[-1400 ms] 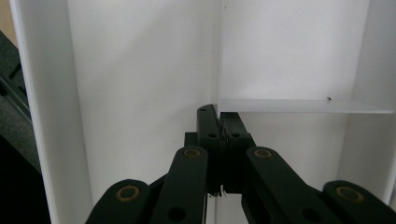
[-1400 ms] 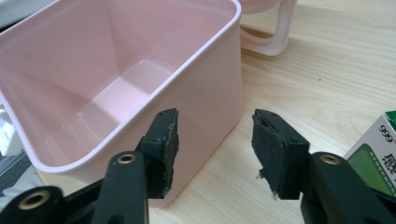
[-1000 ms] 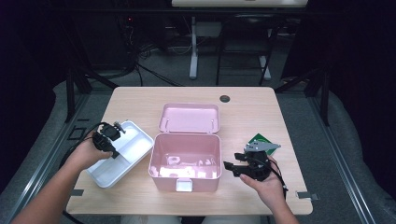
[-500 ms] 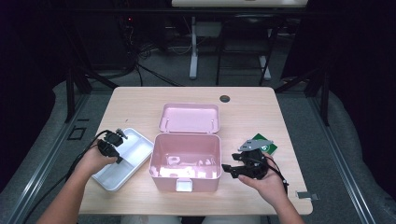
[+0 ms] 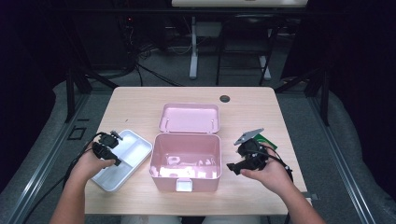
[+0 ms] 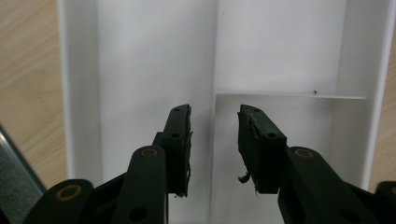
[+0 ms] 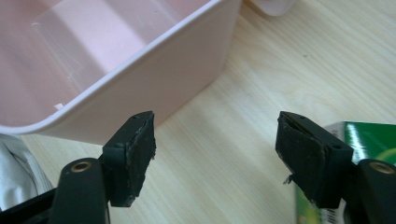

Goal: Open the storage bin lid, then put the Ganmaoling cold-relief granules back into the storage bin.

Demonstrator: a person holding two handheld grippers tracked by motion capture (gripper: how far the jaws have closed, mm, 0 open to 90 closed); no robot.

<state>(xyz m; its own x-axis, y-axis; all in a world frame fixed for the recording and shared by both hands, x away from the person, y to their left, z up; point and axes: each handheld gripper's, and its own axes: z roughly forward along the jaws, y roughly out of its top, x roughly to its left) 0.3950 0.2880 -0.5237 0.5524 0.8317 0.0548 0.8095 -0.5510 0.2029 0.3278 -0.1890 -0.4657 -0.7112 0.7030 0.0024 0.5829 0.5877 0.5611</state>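
An open pink box [image 5: 187, 156] with its lid [image 5: 189, 118] laid back sits mid-table; its corner [image 7: 116, 88] fills the upper left of the right gripper view. A white divided tray [image 5: 125, 159] lies left of the box. My left gripper [image 5: 106, 144] hovers over the tray [image 6: 275, 56], jaws a little apart astride its centre divider, nothing between them. My right gripper [image 5: 242, 164] is open just right of the box, above bare table. A green packet [image 7: 369, 140] lies behind its right finger [image 7: 306, 156], and on the table [image 5: 267, 140].
A dark round grommet [image 5: 225, 98] marks the table's far edge. Something pale lies in the box's bottom [image 5: 187, 164]. Cables trail from both grippers off the near edge. Dark floor and stand legs surround the wooden table [image 5: 140, 100].
My left gripper has slid from the tray's far end toward its near left side. The right gripper has shifted slightly left toward the box.
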